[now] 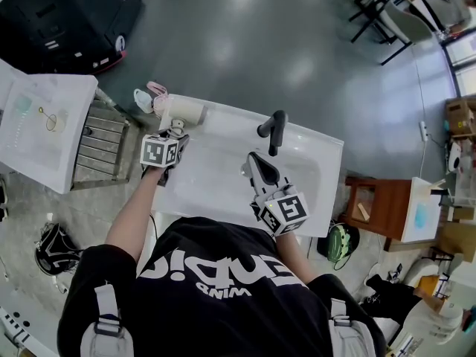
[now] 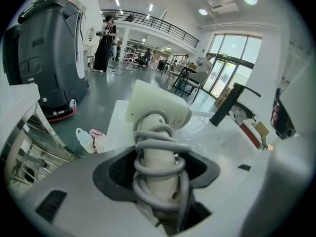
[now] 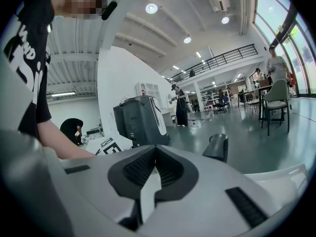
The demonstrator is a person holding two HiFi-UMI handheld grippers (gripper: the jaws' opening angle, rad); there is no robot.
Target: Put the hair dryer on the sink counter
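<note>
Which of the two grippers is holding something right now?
The left gripper, shut on the cord-wrapped handle of the hair dryer; the right gripper is shut with nothing between its jaws.

Shirt (image 1: 216, 270): small white line looks like "WIND", big line unclear. Hair dryer (image 2: 158, 112) logo is unreadable.
</note>
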